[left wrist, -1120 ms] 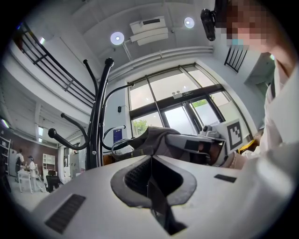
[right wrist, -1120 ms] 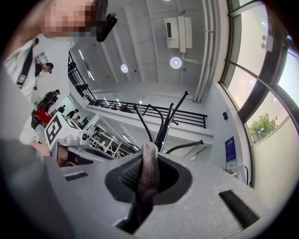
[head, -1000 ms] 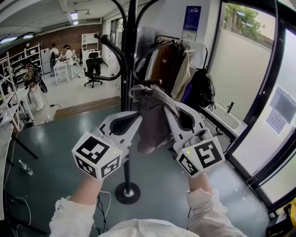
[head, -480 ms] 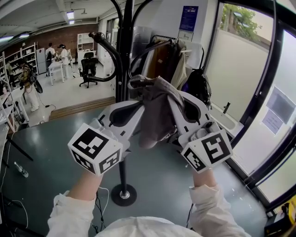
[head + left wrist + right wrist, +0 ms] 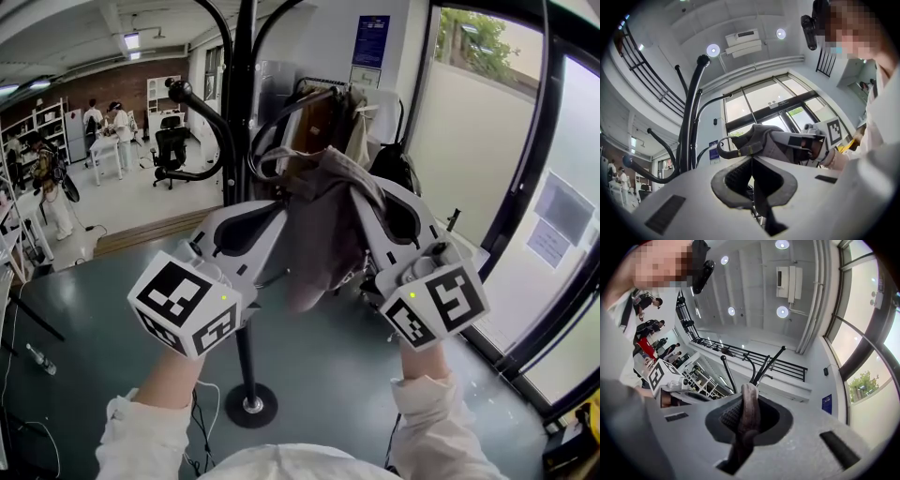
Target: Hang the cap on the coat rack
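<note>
as the white left gripper (image 5: 275,214) and white right gripper (image 5: 364,195) stay clamped on the limp grey fabric cap (image 5: 319,246), it has risen nearer the black metal coat rack (image 5: 241,103).

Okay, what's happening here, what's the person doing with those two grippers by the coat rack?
A person holds a gripper in each hand. The left gripper and the right gripper are both shut on a grey cap, one on each side. The cap is held up close in front of the black coat rack, near its curved hooks. It does not appear to be hanging on any hook yet.
</note>
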Available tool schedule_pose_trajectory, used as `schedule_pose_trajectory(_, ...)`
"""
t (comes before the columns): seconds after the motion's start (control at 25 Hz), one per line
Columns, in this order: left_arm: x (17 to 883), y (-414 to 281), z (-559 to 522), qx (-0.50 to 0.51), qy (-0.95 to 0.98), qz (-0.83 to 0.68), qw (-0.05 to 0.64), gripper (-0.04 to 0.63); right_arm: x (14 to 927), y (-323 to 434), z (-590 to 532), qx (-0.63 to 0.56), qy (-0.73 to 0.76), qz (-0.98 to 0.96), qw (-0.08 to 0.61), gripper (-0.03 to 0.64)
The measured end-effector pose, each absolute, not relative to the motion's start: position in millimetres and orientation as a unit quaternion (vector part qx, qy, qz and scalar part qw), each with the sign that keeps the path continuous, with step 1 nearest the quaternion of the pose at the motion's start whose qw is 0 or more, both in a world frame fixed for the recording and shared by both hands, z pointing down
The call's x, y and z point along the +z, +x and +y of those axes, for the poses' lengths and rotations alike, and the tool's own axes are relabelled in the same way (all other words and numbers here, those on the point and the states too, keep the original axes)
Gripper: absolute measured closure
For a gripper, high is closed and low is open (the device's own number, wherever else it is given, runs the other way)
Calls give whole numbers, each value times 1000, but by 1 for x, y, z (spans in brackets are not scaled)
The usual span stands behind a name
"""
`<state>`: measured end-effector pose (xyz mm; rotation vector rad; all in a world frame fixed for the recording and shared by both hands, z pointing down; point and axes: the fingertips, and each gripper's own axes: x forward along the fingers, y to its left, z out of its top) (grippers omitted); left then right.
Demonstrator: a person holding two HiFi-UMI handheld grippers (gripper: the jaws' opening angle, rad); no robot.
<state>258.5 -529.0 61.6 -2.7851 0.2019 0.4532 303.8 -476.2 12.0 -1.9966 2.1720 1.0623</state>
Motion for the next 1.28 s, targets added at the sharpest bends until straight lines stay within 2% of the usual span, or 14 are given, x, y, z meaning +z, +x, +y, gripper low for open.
schedule_pose_trajectory(0.68, 18, 269, -533, 198, -967, 46, 153, 578, -25, 313, -488, 367, -652, 663, 12, 603)
schedule_pose_trajectory(0.88, 5, 271, -529, 201, -964, 38, 171, 578, -45, 319, -484, 380, -655, 652, 17, 603)
schedule_pose_trajectory(1.28, -36, 276, -527, 215, -958, 28, 185, 578, -93, 330, -477, 392, -666, 632, 64, 603)
